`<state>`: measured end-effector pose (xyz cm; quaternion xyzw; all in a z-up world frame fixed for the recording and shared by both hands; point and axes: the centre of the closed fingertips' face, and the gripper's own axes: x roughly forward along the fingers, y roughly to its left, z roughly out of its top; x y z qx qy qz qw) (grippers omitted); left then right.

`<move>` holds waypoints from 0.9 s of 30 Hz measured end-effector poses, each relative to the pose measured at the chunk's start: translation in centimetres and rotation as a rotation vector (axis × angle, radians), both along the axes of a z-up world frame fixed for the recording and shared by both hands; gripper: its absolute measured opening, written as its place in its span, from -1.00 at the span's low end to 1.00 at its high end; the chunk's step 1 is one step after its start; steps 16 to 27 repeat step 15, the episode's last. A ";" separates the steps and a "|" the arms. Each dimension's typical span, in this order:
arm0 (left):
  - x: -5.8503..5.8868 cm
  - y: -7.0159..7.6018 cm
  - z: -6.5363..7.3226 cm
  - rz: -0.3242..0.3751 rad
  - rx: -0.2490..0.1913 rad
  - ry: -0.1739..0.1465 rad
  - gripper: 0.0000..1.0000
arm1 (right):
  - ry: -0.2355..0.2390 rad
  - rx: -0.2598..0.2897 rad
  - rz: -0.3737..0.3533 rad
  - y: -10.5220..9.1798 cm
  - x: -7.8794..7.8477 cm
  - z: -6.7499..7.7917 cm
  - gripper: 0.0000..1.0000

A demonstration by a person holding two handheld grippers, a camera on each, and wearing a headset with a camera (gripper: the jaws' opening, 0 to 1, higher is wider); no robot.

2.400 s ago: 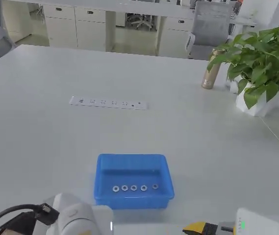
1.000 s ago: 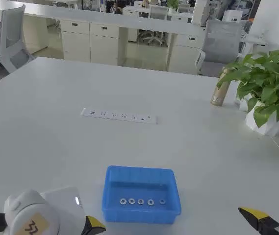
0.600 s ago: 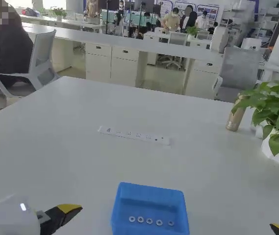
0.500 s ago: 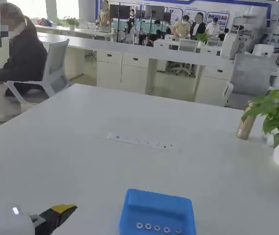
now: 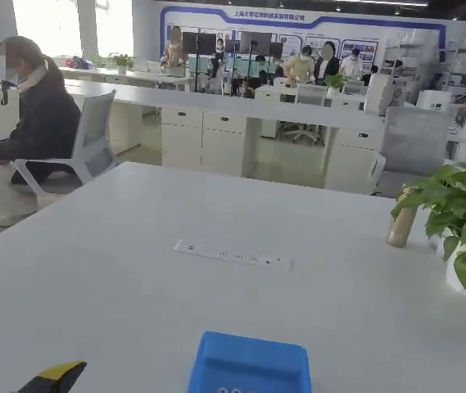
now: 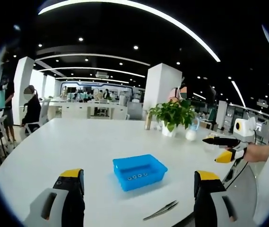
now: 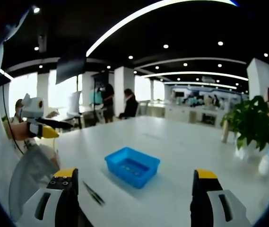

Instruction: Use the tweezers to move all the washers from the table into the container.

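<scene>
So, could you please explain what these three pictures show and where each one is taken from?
No robot here: a person carries two tools. The flat picture comes from a headset camera; the two round ones come from cameras riding on the left hand-held gripper and the right hand-held gripper. Both stand open and hold nothing. On the white table sit a blue container with washers inside, tweezers, a power strip and a potted plant.

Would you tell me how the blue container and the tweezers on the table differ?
The container is blue, boxy and holds a row of washers; the tweezers are thin, dark and hold nothing. The tweezers lie nearer the table edge than the container. Both rest flat on it.
</scene>
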<state>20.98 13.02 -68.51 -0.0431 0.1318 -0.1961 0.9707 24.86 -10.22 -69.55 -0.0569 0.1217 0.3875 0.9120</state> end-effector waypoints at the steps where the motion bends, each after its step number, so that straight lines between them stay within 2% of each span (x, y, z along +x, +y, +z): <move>1: 0.0 0.0 0.1 0.008 -0.012 -0.003 0.97 | -0.009 -0.006 0.002 0.0 0.0 0.1 0.98; 7: 0.0 0.2 0.7 0.034 -0.060 -0.029 0.97 | 0.001 -0.006 0.004 0.6 0.4 -0.3 0.98; 11: 0.2 0.9 1.2 0.060 -0.110 -0.047 0.97 | 0.003 -0.026 0.005 0.7 0.6 -0.4 0.98; 12: 0.4 1.2 1.5 0.072 -0.118 -0.065 0.97 | 0.005 -0.023 0.007 0.6 0.5 -0.4 0.98; 14: 0.4 1.2 1.7 0.072 -0.104 -0.083 0.97 | 0.010 -0.026 0.005 0.3 0.3 -0.5 0.98; 27: 0.5 1.2 1.7 0.071 -0.098 -0.083 0.97 | 0.011 -0.028 0.003 0.2 0.2 -0.6 0.98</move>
